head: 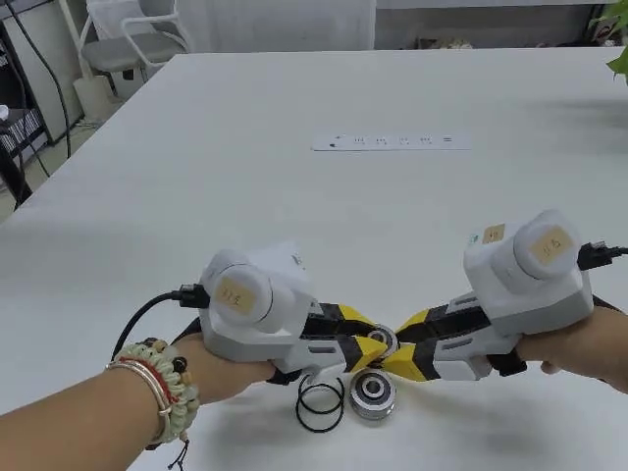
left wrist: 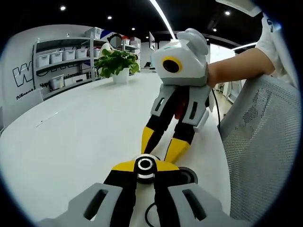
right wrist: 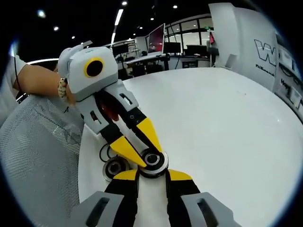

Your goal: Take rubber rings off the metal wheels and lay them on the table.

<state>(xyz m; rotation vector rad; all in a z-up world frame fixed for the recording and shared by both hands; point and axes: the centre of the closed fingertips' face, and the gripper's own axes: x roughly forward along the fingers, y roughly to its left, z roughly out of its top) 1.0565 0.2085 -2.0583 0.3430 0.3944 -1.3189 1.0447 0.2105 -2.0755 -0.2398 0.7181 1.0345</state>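
A small metal wheel (head: 383, 340) with a dark rubber ring on its rim hangs just above the white table (head: 294, 196), held from both sides. My left gripper (head: 365, 337) is shut on it; in the left gripper view the wheel (left wrist: 145, 164) sits between my yellow tips. My right gripper (head: 404, 341) meets it from the opposite side, its tips closed against the rim of the wheel (right wrist: 154, 160). A second wheel (head: 373, 393) lies flat on the table below. Two loose black rubber rings (head: 321, 402) lie beside it.
A white power strip (head: 391, 142) lies further back on the table. An office chair (head: 128, 39) stands beyond the far left corner. A mesh chair back (left wrist: 265, 142) is close beside the table edge near the person.
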